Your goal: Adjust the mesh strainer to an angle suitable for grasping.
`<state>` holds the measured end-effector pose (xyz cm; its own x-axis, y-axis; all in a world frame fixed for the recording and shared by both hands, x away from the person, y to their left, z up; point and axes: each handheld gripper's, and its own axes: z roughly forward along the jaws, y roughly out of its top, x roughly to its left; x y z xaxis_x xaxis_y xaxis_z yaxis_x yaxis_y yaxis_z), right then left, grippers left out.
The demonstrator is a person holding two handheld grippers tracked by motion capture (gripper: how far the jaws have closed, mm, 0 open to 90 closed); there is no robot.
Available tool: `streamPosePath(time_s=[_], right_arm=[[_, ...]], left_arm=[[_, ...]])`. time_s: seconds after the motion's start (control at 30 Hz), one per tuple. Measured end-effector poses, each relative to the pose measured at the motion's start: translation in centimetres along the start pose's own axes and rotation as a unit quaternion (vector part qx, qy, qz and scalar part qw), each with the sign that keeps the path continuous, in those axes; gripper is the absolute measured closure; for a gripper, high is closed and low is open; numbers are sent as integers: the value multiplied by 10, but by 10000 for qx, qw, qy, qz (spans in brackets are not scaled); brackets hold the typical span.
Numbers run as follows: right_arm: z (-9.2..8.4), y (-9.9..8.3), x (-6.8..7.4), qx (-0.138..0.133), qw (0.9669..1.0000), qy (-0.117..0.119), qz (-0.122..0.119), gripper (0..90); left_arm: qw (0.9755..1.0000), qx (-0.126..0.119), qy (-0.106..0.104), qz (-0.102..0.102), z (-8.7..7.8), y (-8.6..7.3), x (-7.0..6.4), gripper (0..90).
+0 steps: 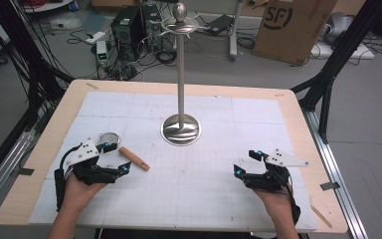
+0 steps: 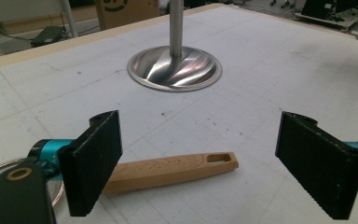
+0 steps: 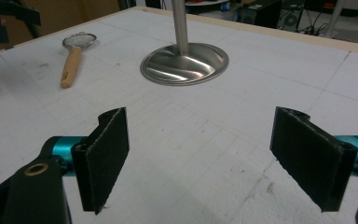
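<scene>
two sets of jaws are standing wide apart with nothing between them. the left gripper (image 2: 198, 163) is hovering just short of the strainer (image 1: 110, 139), whose wooden handle (image 2: 168, 170) is lying flat on the worktop (image 1: 49, 144) crosswise ahead of the jaws, mesh bowl off to their left. closing too high is likely to skid the rounded handle away. the right gripper (image 1: 251, 162) is waiting well apart from it; the metal stand (image 1: 181, 127) is rising beyond.
</scene>
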<state>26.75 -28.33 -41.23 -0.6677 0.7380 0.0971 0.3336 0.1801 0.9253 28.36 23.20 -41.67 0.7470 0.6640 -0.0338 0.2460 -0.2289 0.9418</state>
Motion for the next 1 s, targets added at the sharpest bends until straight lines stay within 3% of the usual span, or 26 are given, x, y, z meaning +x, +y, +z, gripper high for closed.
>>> streamPosePath(time_s=[0.07,0.3,0.4,0.6,0.8,1.0], right_arm=[[1,0,-1,26,10000,-4,-4,185],[1,-1,-1,39,10000,-18,22,186],[5,-3,1,137,9999,4,11,186],[8,-2,4,192,9998,33,-79,186],[7,-2,4,168,9998,47,-50,186],[8,-2,6,162,9998,56,-73,186]], left_arm=[[10000,-32,17,67,0,0,-1,207],[10000,-19,-20,-13,-1,-1,0,305],[10000,58,26,-29,-1,-3,0,399],[9997,230,56,-76,3,-7,0,497],[9989,373,229,-155,6,-8,1,584],[9985,315,388,-213,10,-9,4,689]])
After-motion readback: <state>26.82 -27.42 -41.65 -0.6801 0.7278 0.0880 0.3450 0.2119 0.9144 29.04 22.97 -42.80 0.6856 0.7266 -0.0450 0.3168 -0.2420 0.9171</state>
